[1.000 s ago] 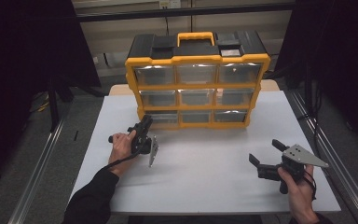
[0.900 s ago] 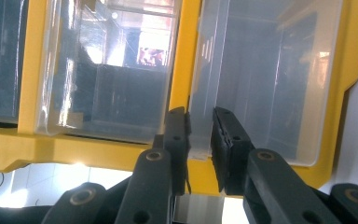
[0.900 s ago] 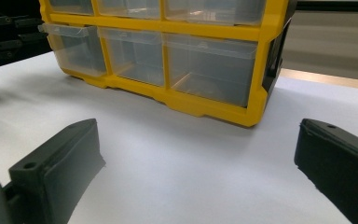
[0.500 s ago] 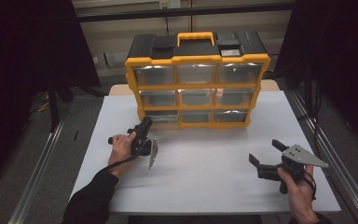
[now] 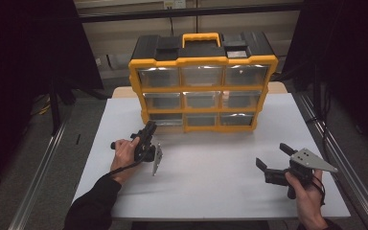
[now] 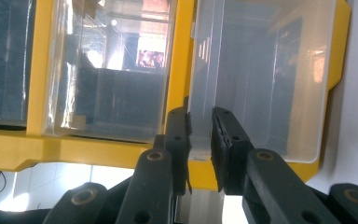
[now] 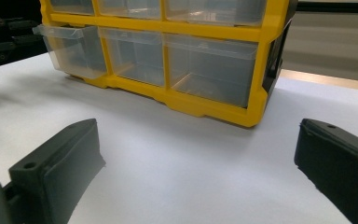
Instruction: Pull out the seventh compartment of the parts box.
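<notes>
Right, left claw (image 6: 199,140): jaws narrowed onto the clear front lip of the bottom-left drawer (image 7: 67,49), turned on its side to get there.
Drawer: bottom row, left end of the cabinet (image 5: 202,86), and in the right gripper view it juts out a little past its neighbours.
Cabinet: yellow frame, black top, nine clear drawers, standing at the back of the white surface (image 5: 211,172).
Right claw (image 5: 274,160): jaws wide, holding nothing, low over the surface near the front right corner, well apart from the cabinet.
Step in hand: looks like drawing that drawer open, I'd say.
How to do it well: pull straight back along the drawer's runners, level, no twisting, since the grip is on a thin plastic lip.
Risk: the light cabinet may slide forward; the free claw could steady it.
</notes>
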`<control>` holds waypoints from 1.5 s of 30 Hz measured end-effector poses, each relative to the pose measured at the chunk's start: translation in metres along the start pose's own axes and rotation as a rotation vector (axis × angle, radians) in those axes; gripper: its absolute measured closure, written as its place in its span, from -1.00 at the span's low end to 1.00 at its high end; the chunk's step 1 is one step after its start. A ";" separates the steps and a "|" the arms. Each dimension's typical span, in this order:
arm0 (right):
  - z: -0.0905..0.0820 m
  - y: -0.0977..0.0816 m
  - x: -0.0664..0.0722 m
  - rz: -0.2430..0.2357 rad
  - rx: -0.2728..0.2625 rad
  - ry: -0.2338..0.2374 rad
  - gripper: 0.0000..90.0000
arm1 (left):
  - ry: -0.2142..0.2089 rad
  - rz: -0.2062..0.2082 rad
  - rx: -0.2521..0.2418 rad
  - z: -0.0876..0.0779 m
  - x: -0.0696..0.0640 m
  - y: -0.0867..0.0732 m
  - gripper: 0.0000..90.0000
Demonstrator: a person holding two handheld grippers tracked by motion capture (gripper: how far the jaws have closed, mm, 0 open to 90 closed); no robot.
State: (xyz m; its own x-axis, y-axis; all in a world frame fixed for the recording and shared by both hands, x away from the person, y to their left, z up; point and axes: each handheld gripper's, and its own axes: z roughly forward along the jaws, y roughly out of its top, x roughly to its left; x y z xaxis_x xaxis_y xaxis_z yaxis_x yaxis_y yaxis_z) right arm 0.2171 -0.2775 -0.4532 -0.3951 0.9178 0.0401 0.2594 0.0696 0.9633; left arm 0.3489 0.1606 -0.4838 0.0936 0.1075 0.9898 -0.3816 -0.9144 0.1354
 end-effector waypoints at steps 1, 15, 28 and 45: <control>0.000 0.000 0.000 -0.002 0.002 0.001 -1.00 | -0.013 0.019 0.022 -0.002 0.002 0.001 0.73; 0.000 0.000 0.000 -0.004 0.005 0.004 -1.00 | 0.004 0.014 0.011 -0.007 0.001 0.002 0.73; 0.000 0.000 0.001 -0.002 0.005 0.005 -1.00 | -0.018 0.029 0.015 -0.013 0.004 0.004 0.73; 0.000 0.000 0.001 -0.004 0.008 0.008 -1.00 | -0.025 0.010 0.017 -0.021 0.005 0.005 0.72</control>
State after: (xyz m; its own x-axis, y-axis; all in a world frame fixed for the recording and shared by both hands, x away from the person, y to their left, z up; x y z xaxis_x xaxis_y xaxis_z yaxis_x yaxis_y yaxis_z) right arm 0.2168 -0.2766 -0.4530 -0.4036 0.9141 0.0385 0.2645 0.0763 0.9614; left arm 0.3284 0.1645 -0.4771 0.1132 0.0887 0.9896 -0.3665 -0.9220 0.1246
